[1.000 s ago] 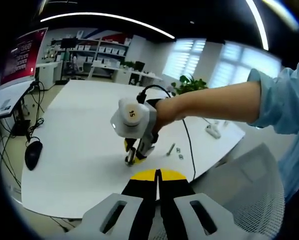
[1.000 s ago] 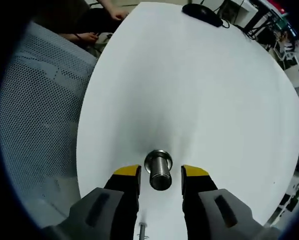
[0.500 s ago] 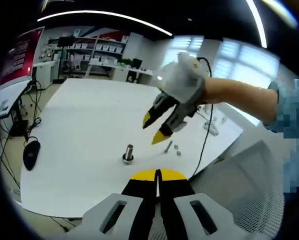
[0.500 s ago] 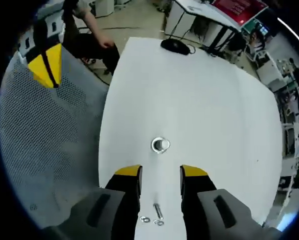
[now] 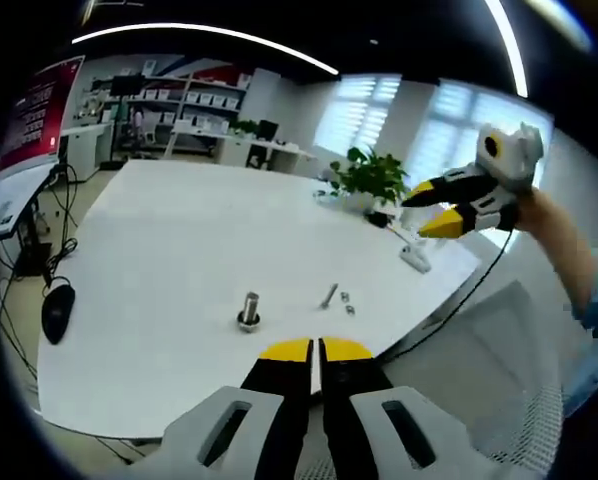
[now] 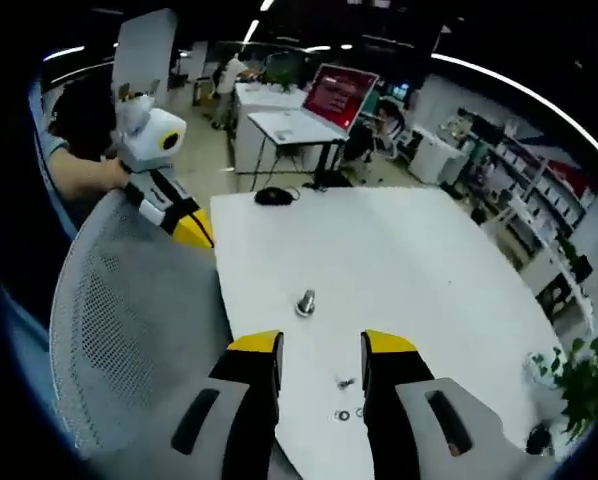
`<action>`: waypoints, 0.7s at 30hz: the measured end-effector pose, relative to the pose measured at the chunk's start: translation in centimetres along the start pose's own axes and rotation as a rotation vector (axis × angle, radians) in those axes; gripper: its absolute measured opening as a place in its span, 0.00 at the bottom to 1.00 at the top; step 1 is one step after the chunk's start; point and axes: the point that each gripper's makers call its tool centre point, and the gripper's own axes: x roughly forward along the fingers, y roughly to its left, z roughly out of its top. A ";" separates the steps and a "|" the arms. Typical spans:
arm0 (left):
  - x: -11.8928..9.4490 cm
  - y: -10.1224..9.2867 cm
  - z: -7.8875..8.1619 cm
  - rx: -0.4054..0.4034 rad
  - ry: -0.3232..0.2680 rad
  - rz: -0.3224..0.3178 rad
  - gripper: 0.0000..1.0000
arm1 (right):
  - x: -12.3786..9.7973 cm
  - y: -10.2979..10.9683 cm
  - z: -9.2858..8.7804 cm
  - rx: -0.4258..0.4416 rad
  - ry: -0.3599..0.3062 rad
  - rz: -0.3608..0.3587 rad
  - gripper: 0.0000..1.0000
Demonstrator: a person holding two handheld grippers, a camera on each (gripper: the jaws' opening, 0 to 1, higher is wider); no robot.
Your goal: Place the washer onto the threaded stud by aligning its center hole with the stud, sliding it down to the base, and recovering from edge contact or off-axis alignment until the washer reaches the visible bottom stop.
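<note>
A steel threaded stud (image 5: 249, 311) stands upright on the white table (image 5: 179, 230), with a ring at its base. In the right gripper view the stud (image 6: 305, 302) sits ahead of my right gripper (image 6: 320, 348), whose jaws are open and empty. My left gripper (image 5: 315, 351) is shut at the table's near edge, nothing visible between its tips. The right gripper (image 5: 434, 207) shows high at the right of the left gripper view, open, far from the stud. The left gripper (image 6: 192, 229) enters the right gripper view at the left, held by a hand.
A loose bolt (image 5: 328, 295) and small washers (image 5: 347, 303) lie right of the stud. A black mouse (image 5: 53, 310) lies at the table's left side. A white object (image 5: 416, 259) and a potted plant (image 5: 371, 177) sit at the far right. A mesh chair (image 6: 129, 330) stands beside the table.
My right gripper has lifted up and away from the stud, to the right and high above the table, still open. The stud stays standing. My left gripper has held still.
</note>
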 end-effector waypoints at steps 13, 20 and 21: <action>-0.1 -0.4 -1.3 -0.009 0.075 -0.030 0.04 | -7.8 -1.7 -6.4 0.443 -0.210 -0.291 0.32; -0.1 -0.3 -1.1 -0.015 0.061 -0.018 0.04 | -8.6 -1.8 -8.8 0.558 -0.265 -0.334 0.31; -0.1 -0.2 -1.2 -0.016 0.064 -0.015 0.04 | -8.4 -1.8 -9.4 0.553 -0.255 -0.344 0.31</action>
